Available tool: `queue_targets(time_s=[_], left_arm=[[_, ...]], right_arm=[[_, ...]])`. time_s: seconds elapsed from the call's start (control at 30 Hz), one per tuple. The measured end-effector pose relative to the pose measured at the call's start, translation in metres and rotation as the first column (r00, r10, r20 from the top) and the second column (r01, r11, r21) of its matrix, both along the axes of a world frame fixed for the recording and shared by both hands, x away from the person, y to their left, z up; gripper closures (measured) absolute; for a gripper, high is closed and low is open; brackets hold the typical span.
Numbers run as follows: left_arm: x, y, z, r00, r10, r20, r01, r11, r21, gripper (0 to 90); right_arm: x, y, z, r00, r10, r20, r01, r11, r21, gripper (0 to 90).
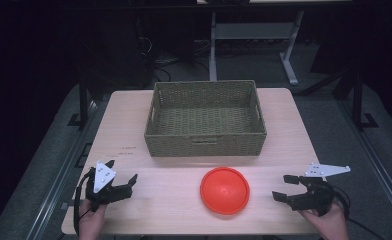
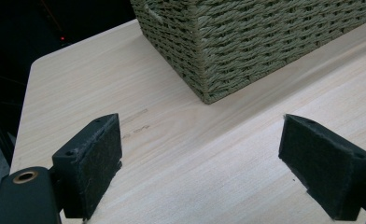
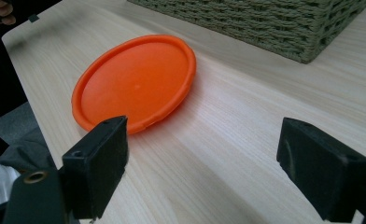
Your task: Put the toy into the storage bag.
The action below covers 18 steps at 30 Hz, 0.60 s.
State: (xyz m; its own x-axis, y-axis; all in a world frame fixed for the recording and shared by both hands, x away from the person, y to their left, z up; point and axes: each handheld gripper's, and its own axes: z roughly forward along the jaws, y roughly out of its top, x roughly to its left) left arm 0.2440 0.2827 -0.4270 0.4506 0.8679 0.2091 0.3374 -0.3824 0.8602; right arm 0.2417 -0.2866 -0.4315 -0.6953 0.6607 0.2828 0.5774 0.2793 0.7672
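High view: both tongs — left [image 1: 121, 171], right [image 1: 284, 187] — wide apart, empty; basket [image 2: 246, 42] cropped in left gripper view.

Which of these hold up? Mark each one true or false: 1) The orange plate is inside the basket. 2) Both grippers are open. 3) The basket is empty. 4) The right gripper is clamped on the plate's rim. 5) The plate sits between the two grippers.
1) False. The orange plate lies on the table, in front of the basket.
2) True. The left gripper and the right gripper both have their jaws spread with nothing between them.
3) True. Only its woven bottom shows in the high view.
4) False. The right gripper is apart from the plate, with bare table between them.
5) True. It lies on the table between them, nearer the right one.
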Motion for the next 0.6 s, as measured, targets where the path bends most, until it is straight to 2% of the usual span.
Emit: queue_targets(time_s=[0.13,0.33,0.6], left_arm=[[0.001,0.001,0.000,1.0000,0.004,-0.003,-0.004,1.0000,-0.004,12.8],[0.000,0.000,0.000,1.0000,-0.002,0.004,0.002,1.0000,-0.003,12.8],[0.001,0.001,0.000,1.0000,-0.006,-0.002,0.006,0.9999,-0.013,12.8]], right_arm=[[0.002,0.004,0.002,1.0000,0.006,0.000,-0.006,1.000,-0.005,15.7],[0.010,0.018,0.006,0.9990,0.045,-0.006,-0.045,0.998,-0.047,15.6],[0.019,0.031,0.014,0.9968,0.072,-0.034,-0.074,0.996,-0.054,15.5]])
